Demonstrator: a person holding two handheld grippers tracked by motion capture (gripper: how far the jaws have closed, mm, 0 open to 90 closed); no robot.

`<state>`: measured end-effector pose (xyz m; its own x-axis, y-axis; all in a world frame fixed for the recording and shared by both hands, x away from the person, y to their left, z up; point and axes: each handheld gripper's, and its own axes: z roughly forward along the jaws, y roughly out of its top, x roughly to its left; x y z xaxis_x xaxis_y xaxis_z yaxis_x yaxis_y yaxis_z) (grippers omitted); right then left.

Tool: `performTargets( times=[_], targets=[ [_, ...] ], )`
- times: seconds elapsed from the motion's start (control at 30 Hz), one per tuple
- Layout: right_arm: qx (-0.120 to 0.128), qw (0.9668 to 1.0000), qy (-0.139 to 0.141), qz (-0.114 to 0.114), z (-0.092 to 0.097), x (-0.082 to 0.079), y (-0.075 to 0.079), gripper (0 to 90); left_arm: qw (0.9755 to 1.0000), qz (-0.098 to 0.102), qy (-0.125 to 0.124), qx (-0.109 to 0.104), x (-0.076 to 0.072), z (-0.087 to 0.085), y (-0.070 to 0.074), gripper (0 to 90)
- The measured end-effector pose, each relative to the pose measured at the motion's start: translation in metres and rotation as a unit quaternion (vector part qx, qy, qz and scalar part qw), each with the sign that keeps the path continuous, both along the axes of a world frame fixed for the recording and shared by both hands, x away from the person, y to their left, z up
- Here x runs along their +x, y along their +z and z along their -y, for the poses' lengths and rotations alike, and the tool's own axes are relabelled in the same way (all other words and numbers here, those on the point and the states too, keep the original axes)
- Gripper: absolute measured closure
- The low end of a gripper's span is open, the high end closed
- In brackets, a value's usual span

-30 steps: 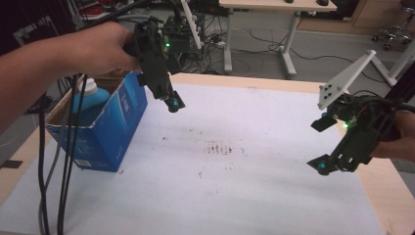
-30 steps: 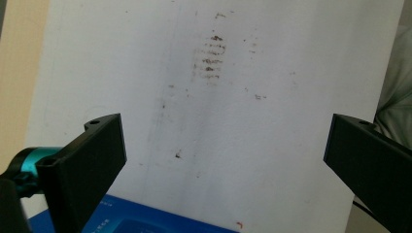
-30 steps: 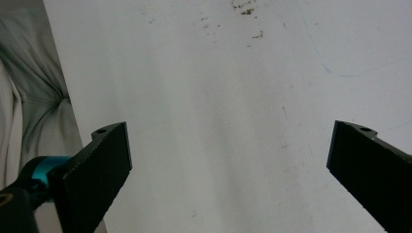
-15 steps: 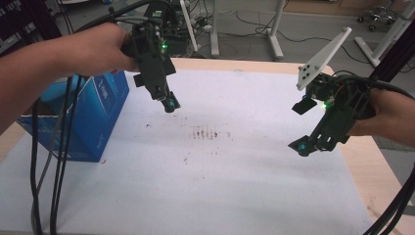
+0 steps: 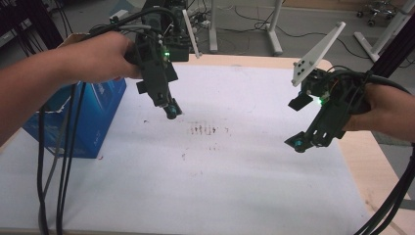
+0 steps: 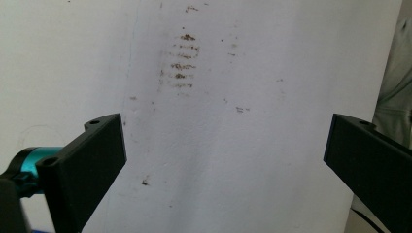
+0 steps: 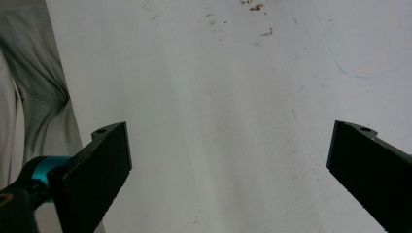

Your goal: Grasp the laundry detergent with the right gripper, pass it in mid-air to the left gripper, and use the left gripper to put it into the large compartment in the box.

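Note:
A hand holds my left gripper above the far left part of the white mat, jaws pointing down at it. Its own view shows the left gripper open wide, with bare mat and brown stains between the jaws. Another hand holds my right gripper over the mat's right side. It carries a grey three-cornered plate. In its own view the right gripper is open wide and holds nothing.
A blue box stands at the mat's left edge, partly behind the left forearm. Black cables hang down in front of it. Brown stains mark the mat's middle. Bare wooden table borders the mat on the right. Desk legs and cables stand beyond the table.
My right gripper has moved left and inward over the mat. The left gripper has shifted only slightly. Both remain open.

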<state>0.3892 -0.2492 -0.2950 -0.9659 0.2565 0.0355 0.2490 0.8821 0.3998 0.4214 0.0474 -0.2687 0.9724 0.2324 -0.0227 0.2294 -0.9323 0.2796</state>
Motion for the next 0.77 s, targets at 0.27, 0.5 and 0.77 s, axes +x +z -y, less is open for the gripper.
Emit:
performTargets(
  times=[0.27,0.5,0.77],
  targets=[
    [-0.001,1.0,0.0,-0.001,-0.0002,-0.0003,-0.0007,1.7,1.0,-0.004,0.002,0.0,0.0003,0.0,-0.0023,1.6],
    [0.0,1.0,0.0,-0.001,0.0002,-0.0015,-0.0014,1.6,1.0,-0.005,0.004,0.0,0.0001,-0.0013,-0.0029,1.6],
    [0.003,1.0,-0.002,0.001,0.0007,-0.0032,-0.0025,1.7,0.9999,0.0,0.013,-0.002,0.0017,-0.006,-0.0035,1.6]
  ],
)
